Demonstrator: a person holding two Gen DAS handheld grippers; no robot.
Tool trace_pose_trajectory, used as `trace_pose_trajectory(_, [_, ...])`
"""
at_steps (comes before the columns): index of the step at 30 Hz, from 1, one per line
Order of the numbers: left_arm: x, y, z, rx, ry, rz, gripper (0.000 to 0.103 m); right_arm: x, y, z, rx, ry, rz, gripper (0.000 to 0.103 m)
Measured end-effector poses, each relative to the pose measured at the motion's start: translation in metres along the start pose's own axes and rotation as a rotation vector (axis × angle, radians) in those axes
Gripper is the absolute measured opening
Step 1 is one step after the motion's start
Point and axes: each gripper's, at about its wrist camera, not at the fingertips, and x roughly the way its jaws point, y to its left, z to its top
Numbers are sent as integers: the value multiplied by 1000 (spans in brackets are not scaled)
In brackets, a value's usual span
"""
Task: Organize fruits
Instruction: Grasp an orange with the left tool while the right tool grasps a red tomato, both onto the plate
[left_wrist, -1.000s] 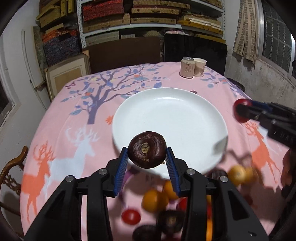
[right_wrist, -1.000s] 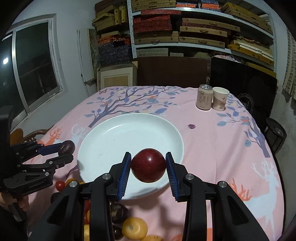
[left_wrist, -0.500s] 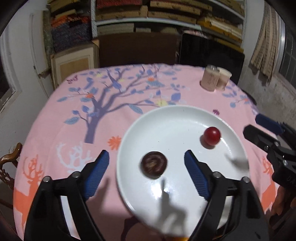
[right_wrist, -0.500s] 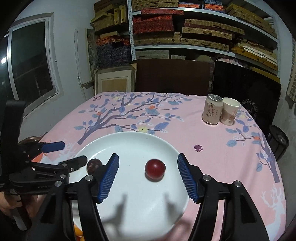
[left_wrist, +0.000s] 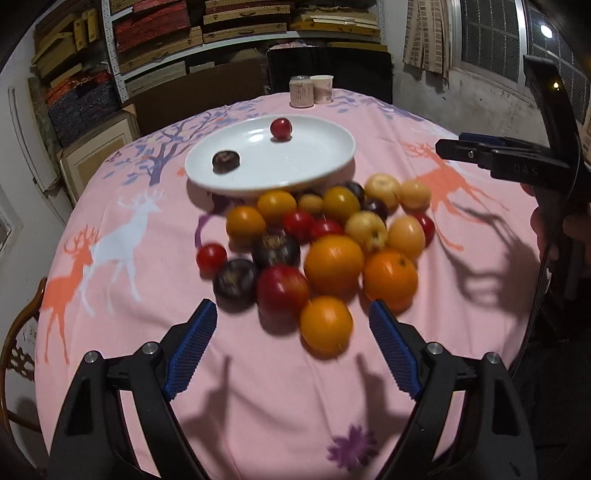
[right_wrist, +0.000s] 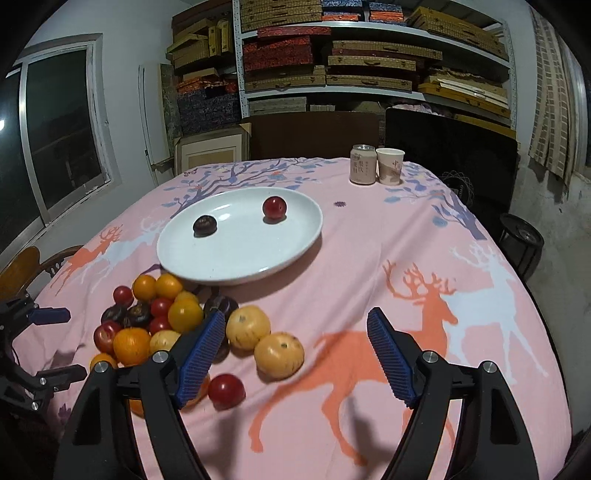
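Observation:
A white plate (left_wrist: 314, 173) (right_wrist: 240, 258) lies on the pink deer tablecloth. On it rest a dark purple fruit (left_wrist: 225, 161) (right_wrist: 204, 225) and a red fruit (left_wrist: 280, 128) (right_wrist: 274, 208). In front of the plate is a pile of several oranges, yellow, red and dark fruits (left_wrist: 334, 258) (right_wrist: 147, 325). My left gripper (left_wrist: 290, 310) is open and empty, hovering at the near side of the pile. My right gripper (right_wrist: 295, 315) is empty, its jaws opening, just right of the pile above two yellow fruits (right_wrist: 279, 354). Each gripper shows at the edge of the other's view.
A drink can (right_wrist: 362, 164) and a paper cup (right_wrist: 389, 166) stand at the table's far edge. A wooden chair (left_wrist: 18, 332) is at the left, a dark stool (right_wrist: 521, 236) at the right. Stacked shelves fill the back wall.
Both grippers let go of their fruits, the dark one and the red one, onto the plate. They opened and drew back from the plate to the fruit pile.

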Motion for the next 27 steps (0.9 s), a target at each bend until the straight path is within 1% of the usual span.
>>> trace_pose_trajectory(1, [2,-2,-6,-15,3,5,78,-2,1,-4,-2,1,-4,80])
trace_pose_trajectory(2, [7,-3,-9,-26,14,8,61,-4,2,-8,-9,-1,-11,80])
trace_pose_trajectory(3, [14,-5,-10,-34,40,4,53,-6,4,-10,-21,-2,-22,80])
trace_pose_trajectory(4, [17,-7,-12,-44,48,-26,47,-7,6,-12,-27,-2,-27,80])
trace_pose_trajectory(5, [19,-11,-13,-46,45,-37,43,-9,7,-13,-30,-2,-26,80])
trace_pose_trajectory(7, [25,-23,-15,-14,46,2,40,-13,8,-16,-37,-4,-20,80])
trace_pose_trajectory(9, [34,-29,-17,0,62,13,39,-14,6,-20,-42,0,-25,80])
trace_pose_trajectory(10, [34,-30,-18,-7,45,16,39,-13,5,-21,-38,8,-20,80])
trace_pose_trajectory(13, [35,-26,-16,-37,39,-1,36,-7,6,-30,-39,50,33,80])
trace_pose_trajectory(15, [34,-25,-17,-49,31,-6,35,-1,13,-36,-71,81,63,80])
trace_pose_trajectory(17, [31,-23,-18,-60,20,-8,35,4,21,-41,-105,94,77,77])
trace_pose_trajectory(19, [26,-19,-18,-76,8,-14,35,8,28,-43,-135,105,101,71])
trace_pose_trajectory(23, [17,-13,-19,-94,-10,-15,35,14,40,-44,-186,121,116,65])
trace_pose_trajectory(24, [16,-11,-20,-96,-10,-17,35,17,41,-44,-189,132,119,61])
trace_pose_trajectory(26, [15,-9,-21,-99,-9,-14,35,24,42,-44,-187,159,123,49])
trace_pose_trajectory(27, [16,-9,-21,-98,-6,-12,35,28,42,-44,-187,182,127,41])
